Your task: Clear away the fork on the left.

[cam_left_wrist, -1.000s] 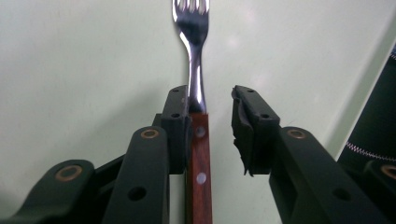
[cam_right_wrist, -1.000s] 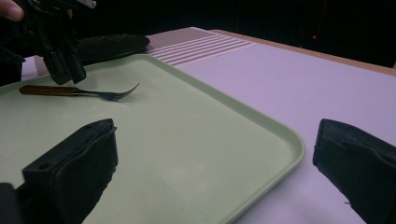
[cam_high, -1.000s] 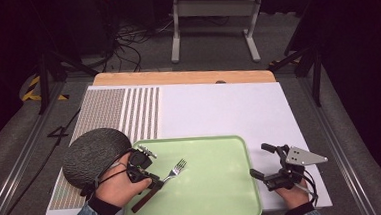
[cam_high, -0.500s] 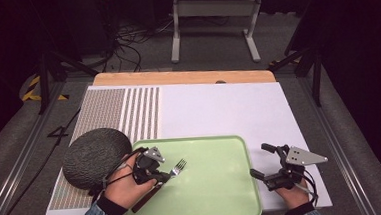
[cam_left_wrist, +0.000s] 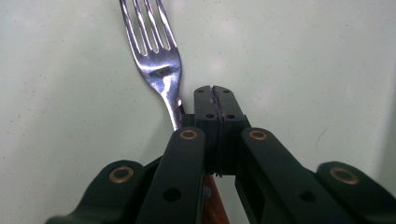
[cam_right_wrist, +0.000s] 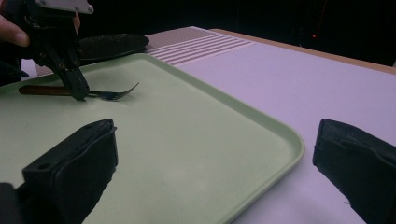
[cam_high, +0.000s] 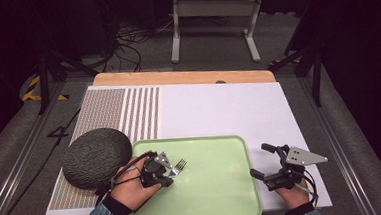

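Left gripper (cam_left_wrist: 214,93) jaws pressed together, tips down on the green tray (cam_high: 219,196), fork (cam_left_wrist: 156,60) neck just beside them on the left, not clamped. Right gripper (cam_high: 267,160) wide open, straddling the tray's right rim. Bare tray between grippers; grey bowl (cam_high: 96,156) just left of left gripper.

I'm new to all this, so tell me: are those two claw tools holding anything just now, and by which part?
The left gripper is shut beside the fork, near its neck; whether it pinches it can't be told. The right gripper is open, holding nothing.
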{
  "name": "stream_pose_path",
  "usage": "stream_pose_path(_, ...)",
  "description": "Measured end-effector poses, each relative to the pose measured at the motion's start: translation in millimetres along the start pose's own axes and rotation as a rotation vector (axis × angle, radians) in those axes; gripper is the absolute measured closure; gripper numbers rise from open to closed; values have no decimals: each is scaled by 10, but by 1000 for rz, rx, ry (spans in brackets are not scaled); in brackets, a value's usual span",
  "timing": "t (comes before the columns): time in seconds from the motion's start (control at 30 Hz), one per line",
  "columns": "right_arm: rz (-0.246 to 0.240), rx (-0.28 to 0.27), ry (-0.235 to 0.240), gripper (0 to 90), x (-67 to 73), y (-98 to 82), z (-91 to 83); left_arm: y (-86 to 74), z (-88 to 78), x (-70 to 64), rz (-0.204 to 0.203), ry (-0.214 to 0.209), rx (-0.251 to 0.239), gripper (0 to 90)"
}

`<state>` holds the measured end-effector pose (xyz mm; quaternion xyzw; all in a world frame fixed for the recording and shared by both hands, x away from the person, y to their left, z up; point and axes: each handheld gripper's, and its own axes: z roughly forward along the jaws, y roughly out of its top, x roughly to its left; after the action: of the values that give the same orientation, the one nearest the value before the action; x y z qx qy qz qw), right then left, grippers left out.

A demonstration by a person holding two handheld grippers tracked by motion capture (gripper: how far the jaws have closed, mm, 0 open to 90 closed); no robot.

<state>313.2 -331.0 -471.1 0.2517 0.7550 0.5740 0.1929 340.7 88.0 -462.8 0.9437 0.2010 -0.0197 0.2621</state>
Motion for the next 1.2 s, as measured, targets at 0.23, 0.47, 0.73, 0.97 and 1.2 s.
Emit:
stream_pose_path(0.23,1,2,-4,4,-1,-2,-2,-3,-8,11,-4,18,0,900)
stream_pose_path(0.47,0,3,-5,4,0,-2,-2,-28,-38,61,-14,56,-1,900)
stream_pose_path(0.73,0,1,-3,4,0,-1,-3,-68,-79,127,-35,95,-1,900)
stream_pose_path(0.97,0,0,-2,4,0,0,-1,-113,-118,186,-64,122,-1,900)
stream_pose_path(1.2,-3,0,-2,4,-2,3,5,-158,-160,239,-83,145,4,900)
